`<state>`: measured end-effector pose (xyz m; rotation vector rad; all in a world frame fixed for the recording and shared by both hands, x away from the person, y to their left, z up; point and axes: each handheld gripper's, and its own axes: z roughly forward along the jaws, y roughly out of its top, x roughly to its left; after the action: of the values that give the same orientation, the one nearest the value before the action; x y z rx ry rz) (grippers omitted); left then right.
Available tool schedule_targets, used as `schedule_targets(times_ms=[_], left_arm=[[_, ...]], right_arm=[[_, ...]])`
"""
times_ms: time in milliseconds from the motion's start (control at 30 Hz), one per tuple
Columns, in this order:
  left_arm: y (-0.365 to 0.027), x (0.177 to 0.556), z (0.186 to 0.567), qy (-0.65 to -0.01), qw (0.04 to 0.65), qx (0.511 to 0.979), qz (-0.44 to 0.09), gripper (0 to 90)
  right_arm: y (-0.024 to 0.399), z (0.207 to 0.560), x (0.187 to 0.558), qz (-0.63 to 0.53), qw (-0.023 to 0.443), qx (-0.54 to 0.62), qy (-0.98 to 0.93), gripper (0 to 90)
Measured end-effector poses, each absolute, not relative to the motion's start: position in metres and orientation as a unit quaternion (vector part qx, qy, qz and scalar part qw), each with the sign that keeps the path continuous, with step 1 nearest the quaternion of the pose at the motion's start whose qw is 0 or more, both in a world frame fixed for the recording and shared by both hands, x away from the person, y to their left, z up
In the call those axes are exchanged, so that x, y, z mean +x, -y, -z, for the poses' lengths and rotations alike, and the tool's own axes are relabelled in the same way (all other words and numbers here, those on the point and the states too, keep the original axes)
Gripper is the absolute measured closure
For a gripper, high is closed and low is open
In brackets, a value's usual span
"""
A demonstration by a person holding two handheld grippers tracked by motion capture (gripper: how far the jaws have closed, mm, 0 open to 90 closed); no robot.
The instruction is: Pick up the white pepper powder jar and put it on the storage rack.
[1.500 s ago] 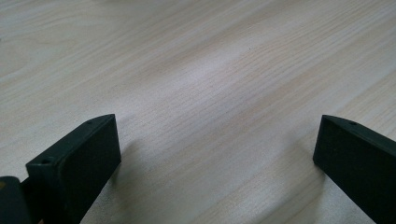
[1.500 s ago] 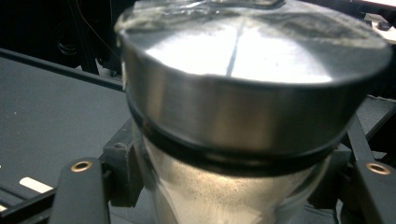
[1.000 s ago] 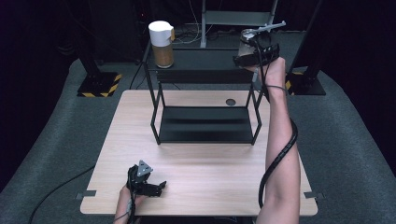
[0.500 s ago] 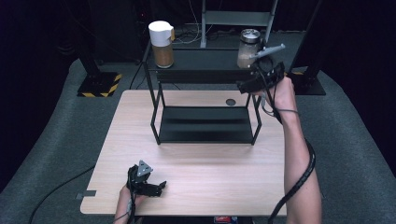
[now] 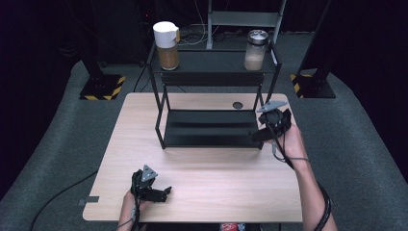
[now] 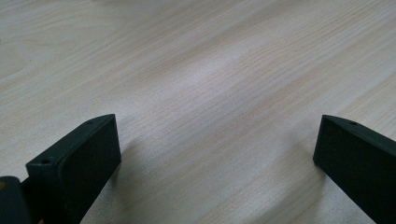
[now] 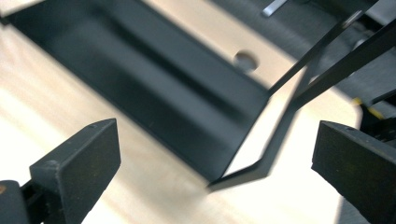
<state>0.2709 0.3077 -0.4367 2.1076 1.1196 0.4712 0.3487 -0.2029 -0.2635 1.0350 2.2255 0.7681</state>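
A black two-tier rack [image 5: 211, 62] stands at the back of the wooden table [image 5: 216, 168]. Its top shelf carries a white-lidded jar of brown grains [image 5: 166, 45] on the left and a silver-lidded glass jar [image 5: 255, 50] on the right. My right gripper [image 5: 258, 134] hangs low by the rack's right front leg, its jaws just opened wide with nothing between them. In the right gripper view, the gripper [image 7: 215, 135] faces the lower shelf [image 7: 154, 88] and that leg [image 7: 280, 135]. My left gripper [image 5: 161, 193] rests open and empty near the table's front edge, over bare wood [image 6: 217, 135].
A round cable hole [image 5: 237, 105] sits in the tabletop behind the rack. Stands with yellow-black striped bases [image 5: 102, 87] flank the table on the grey floor. Bare wood stretches between the rack and the front edge.
My right gripper let go of the silver-lidded jar on the top shelf and dropped down to the rack's right front leg. The jar stays on the shelf. The left gripper kept still.
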Motion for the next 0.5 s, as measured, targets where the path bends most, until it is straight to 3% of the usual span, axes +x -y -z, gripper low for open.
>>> schedule_targets(times_ms=[300,500], left_arm=[[-0.308,0.271,0.437,-0.432,0.347,0.813,-0.182,0.1],[-0.308,0.271,0.437,-0.432,0.347,0.812,-0.182,0.1]], right_arm=[[0.212,0.356,0.335,-0.292,0.224,0.413,-0.833,0.0],[0.208,0.403,0.316,-0.294,0.228,0.423,-0.826,0.0]])
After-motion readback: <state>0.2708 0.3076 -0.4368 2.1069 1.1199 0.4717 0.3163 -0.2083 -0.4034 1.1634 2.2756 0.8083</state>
